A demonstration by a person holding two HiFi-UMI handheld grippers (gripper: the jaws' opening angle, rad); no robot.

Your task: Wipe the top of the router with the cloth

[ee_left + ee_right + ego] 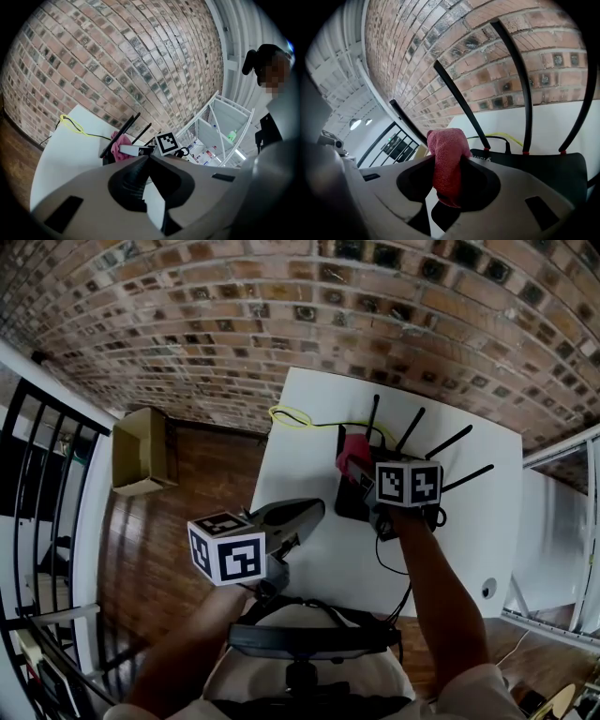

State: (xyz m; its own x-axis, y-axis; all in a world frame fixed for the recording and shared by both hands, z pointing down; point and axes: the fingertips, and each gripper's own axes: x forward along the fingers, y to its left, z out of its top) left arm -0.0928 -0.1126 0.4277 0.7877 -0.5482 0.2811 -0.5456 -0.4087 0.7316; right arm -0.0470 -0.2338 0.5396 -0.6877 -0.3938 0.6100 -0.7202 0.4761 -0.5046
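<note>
Right gripper view shows the right tongs (pixel 451 158) clamped on the pink cloth (pixel 446 173), just at the near edge of the router (pixel 543 171), which lies on the counter (pixel 469 521). Best to press the cloth flat on the black top and sweep across, stopping short of the antennas (pixel 461 110). The left tongs (pixel 149 158) are closed and empty.

Left gripper (pixel 149 157) and right gripper (pixel 449 161): smooth light-grey moulded shells, dark recess behind the jaws. Each carries a white cube with black square markers: left cube (pixel 228 547), right cube (pixel 409 484). Short white sleeves (pixel 473 692).
</note>
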